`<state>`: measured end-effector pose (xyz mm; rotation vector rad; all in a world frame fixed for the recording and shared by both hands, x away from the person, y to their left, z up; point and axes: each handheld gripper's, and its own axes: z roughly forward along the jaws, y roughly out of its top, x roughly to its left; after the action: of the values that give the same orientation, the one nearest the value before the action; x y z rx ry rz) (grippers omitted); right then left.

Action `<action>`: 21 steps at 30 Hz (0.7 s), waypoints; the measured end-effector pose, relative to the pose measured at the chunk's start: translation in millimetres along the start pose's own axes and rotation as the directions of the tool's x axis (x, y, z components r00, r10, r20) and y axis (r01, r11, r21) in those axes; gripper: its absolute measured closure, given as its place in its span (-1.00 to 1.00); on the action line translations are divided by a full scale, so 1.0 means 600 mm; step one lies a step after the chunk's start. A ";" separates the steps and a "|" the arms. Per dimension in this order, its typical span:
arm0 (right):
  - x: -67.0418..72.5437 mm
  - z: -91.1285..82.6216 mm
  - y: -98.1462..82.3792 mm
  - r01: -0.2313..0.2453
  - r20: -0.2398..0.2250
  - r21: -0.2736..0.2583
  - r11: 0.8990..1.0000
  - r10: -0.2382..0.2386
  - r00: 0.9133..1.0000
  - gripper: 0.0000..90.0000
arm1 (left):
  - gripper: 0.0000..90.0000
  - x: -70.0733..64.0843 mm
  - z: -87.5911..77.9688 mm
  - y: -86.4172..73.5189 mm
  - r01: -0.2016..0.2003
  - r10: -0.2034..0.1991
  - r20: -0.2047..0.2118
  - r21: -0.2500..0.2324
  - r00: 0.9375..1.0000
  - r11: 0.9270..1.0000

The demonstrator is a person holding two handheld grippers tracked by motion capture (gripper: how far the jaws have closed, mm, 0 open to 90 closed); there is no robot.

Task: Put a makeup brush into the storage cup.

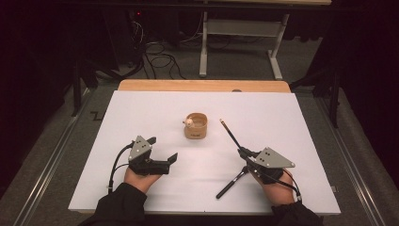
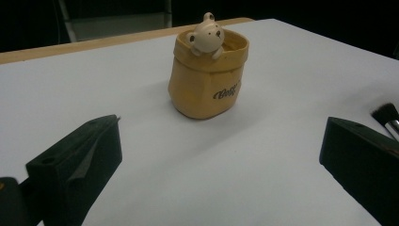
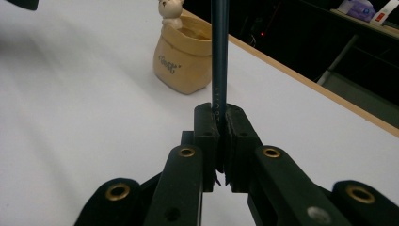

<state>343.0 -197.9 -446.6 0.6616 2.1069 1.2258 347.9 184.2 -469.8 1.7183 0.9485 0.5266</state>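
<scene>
High view: a white counter (image 1: 291,117) with a wooden strip along its far edge carries everything, and grey floor with cables and a table frame lies beyond it. Two sleeved forearms come in from the near edge. The left gripper (image 1: 163,149) sits near the front left of the counter, its jaws spread wide with nothing between them — in the left gripper view the two black jaws stand at the frame's edges with bare white counter in the gap. The right gripper (image 1: 243,151) is at the front right, clamped shut on a brush (image 1: 230,133); the thin dark handle rises from the jaws and slants up and away toward the pot (image 1: 195,125), its tip hanging just to the right of the pot and apart from it. In the right gripper view that handle (image 3: 219,56) stands straight up from the closed pads. A second brush (image 1: 232,183) lies flat on the counter just in front of the right gripper, beside the hand. The pot is a small tan sack-shaped holder at the middle of the counter, upright, with dark lettering on its side and a little pale bear (image 2: 205,34) perched on its rim. At the right edge of the left gripper view, black bristles (image 2: 387,114) show — I cannot tell which brush they belong to.
</scene>
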 end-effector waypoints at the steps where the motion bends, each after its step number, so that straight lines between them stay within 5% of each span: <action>1: -0.001 -0.001 -0.001 -0.018 0.005 -0.011 1.000 0.018 1.000 0.92 | -0.99 0.000 0.000 -0.001 -0.001 0.001 -0.001 -0.004 1.000 1.000; 12: 0.000 -0.003 0.001 -0.031 0.006 -0.021 0.999 0.031 1.000 0.92 | -0.87 -0.004 0.002 -0.002 -0.010 0.011 0.050 -0.003 0.999 1.000; 21: 0.006 -0.007 0.007 -0.031 0.016 -0.046 0.998 0.031 0.999 0.92 | -0.78 -0.010 -0.007 0.019 0.032 -0.026 0.086 -0.070 0.996 0.997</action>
<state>338.0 -196.1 -442.0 0.6840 2.0553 1.2774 344.9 180.2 -456.8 1.6476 0.8827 0.4589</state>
